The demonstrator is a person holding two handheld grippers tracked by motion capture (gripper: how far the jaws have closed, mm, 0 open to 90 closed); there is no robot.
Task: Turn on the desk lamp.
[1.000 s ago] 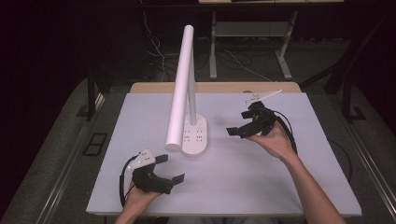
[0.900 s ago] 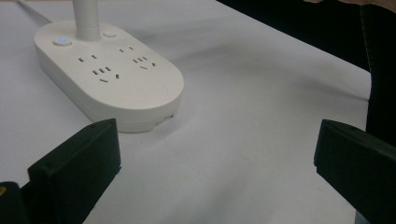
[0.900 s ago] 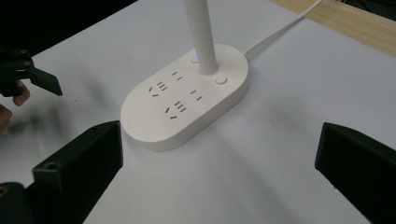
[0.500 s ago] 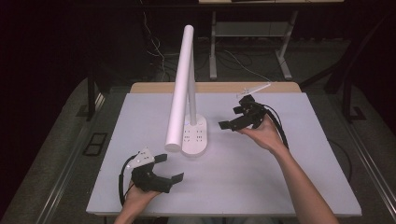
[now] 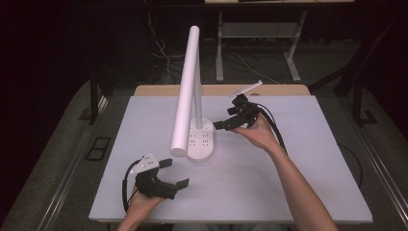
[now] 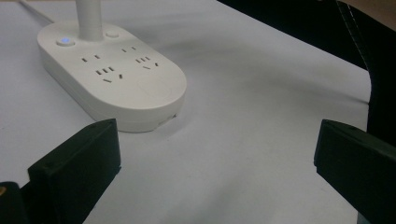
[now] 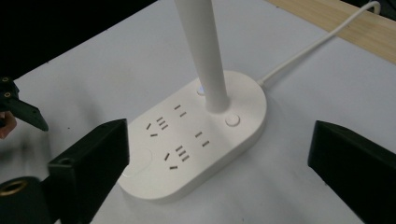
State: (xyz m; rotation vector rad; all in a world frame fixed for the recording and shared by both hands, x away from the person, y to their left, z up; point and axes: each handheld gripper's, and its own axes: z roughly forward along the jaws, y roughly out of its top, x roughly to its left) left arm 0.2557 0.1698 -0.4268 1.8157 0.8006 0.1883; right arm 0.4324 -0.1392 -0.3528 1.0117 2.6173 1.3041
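Lamp base is sitting mid-tabletop, its white stem rising near the far end, sockets on top and a small lit button beside the stem. You are bringing your right tool in from the right toward that base; it is now hanging just beside it, jaws wide with nothing between them, though they have just been closing a little. That is suggesting you are lining up on the stem or a button. Your left tool is resting near the front edge, jaws wide and empty.
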